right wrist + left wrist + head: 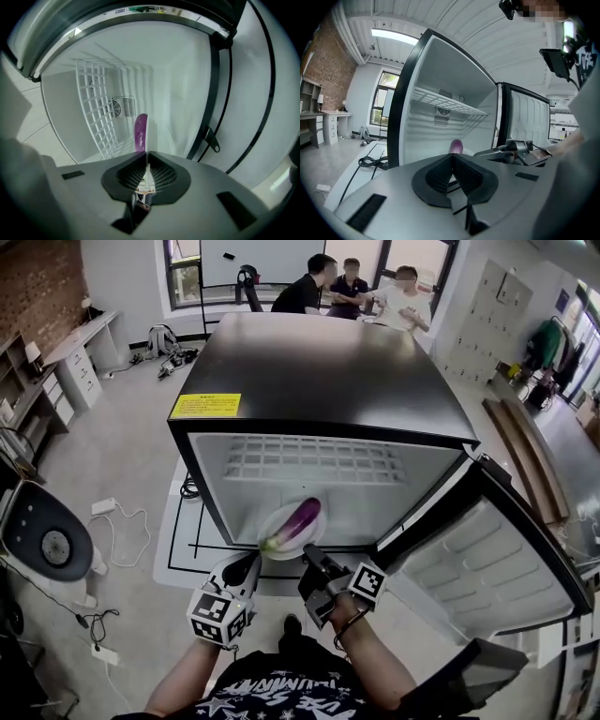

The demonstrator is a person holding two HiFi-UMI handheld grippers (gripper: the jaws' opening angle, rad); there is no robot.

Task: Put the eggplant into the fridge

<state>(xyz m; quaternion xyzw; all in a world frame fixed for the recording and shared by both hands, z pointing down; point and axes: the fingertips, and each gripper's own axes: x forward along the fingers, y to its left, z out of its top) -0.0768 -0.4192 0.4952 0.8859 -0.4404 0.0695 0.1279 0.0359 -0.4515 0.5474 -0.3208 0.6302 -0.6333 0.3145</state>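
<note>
A purple eggplant (298,521) lies on a white plate (279,514) at the front of the open black fridge (319,371), under its wire shelf (314,460). My left gripper (253,561) meets the plate's near-left rim and my right gripper (309,554) its near-right rim. In the right gripper view the jaws (146,154) are shut on the plate's thin white edge (151,136), with the eggplant (140,133) just beyond. In the left gripper view the jaws (452,155) are closed on the rim, the eggplant's tip (456,146) showing above them.
The fridge door (487,549) stands open to the right. Cables (122,521) and a white round device (47,540) lie on the floor to the left. Three people (352,287) stand behind the fridge. Wooden planks (525,456) lie at the far right.
</note>
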